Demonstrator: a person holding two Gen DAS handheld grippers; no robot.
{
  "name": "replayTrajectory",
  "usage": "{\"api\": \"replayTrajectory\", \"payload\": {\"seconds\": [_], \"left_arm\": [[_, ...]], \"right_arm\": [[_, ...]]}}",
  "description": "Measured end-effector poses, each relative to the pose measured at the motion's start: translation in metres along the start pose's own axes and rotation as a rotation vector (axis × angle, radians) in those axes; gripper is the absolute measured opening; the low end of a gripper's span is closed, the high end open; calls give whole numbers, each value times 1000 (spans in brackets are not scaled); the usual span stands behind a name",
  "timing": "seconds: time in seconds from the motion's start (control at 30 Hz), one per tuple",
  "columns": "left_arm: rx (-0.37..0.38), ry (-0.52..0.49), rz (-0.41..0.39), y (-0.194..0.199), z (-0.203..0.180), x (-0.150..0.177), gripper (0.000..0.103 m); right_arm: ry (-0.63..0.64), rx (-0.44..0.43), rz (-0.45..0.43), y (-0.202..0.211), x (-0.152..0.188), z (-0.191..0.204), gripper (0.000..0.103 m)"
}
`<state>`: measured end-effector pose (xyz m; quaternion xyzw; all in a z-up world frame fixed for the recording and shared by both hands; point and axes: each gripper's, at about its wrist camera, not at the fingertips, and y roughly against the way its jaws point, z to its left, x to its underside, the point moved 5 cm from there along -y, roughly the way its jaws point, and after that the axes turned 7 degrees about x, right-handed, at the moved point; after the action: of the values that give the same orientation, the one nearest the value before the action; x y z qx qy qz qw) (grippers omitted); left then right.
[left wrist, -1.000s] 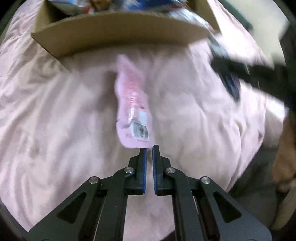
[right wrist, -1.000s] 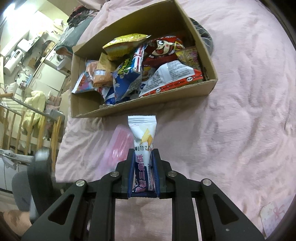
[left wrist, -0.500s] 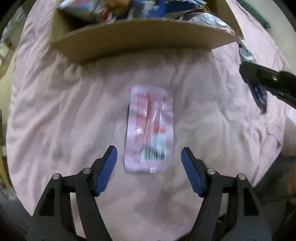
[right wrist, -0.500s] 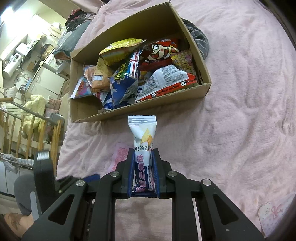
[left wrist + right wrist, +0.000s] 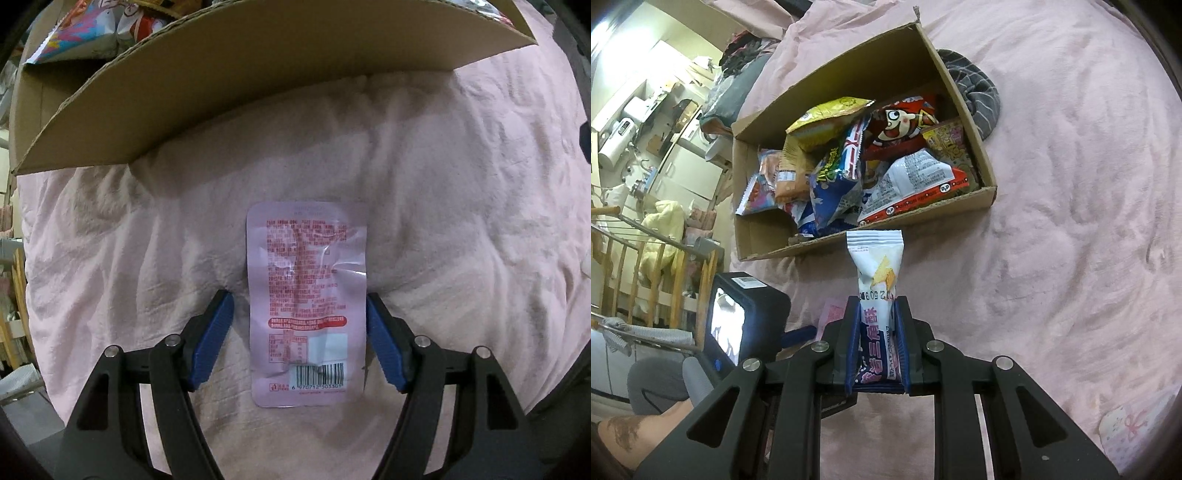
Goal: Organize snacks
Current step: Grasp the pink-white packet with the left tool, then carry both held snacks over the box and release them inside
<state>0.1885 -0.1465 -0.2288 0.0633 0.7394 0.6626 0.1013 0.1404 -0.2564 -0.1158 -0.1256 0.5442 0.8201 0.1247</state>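
My left gripper (image 5: pixel 299 332) straddles the flat pink plastic snack packet (image 5: pixel 307 295), jaws spread, closing slightly; I should press into the bedding, then pinch. My right gripper (image 5: pixel 877 347) clamps the white-and-purple snack pouch (image 5: pixel 877 295).

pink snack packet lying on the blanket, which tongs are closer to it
Left. The left tongs straddle the pink packet, one blue pad at each long edge, open, not squeezing it. The right tongs are off to its side, shut on a white snack packet.
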Motion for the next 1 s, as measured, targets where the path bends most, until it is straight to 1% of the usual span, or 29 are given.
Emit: {"api": "replayTrajectory", "payload": {"seconds": [0.03, 0.07, 0.23, 0.37, 0.47, 0.57, 0.6, 0.67, 0.73, 0.87, 1.0], "left_arm": [[4, -4, -3, 0, 2, 8, 56], [10, -7, -8, -4, 9, 16, 54], [-8, -30, -23, 4, 4, 17, 51], [-3, 5, -39, 21, 6, 25, 46], [-12, 9, -58, 32, 12, 31, 44], [-13, 12, -74, 46, 15, 38, 37], [-11, 17, -75, 44, 14, 38, 34], [-5, 34, -80, 50, 18, 42, 33], [3, 40, -85, 54, 20, 44, 28], [9, 67, -92, 54, 29, 52, 28], [20, 82, -113, 63, 37, 60, 28]], "right_arm": [[3, -2, -2, 1, 0, 1, 19], [4, -4, -3, 1, 1, 1, 19], [13, -13, -9, 4, 0, 4, 19], [16, -16, -12, 6, 1, 4, 19], [17, -19, -14, 7, 1, 6, 19], [20, -23, -17, 8, 1, 6, 19], [20, -25, -18, 9, 2, 7, 19], [22, -28, -20, 10, 2, 7, 19], [24, -28, -21, 11, 2, 8, 19], [22, -27, -21, 10, 3, 7, 19], [19, -24, -21, 12, 3, 8, 19]]}}
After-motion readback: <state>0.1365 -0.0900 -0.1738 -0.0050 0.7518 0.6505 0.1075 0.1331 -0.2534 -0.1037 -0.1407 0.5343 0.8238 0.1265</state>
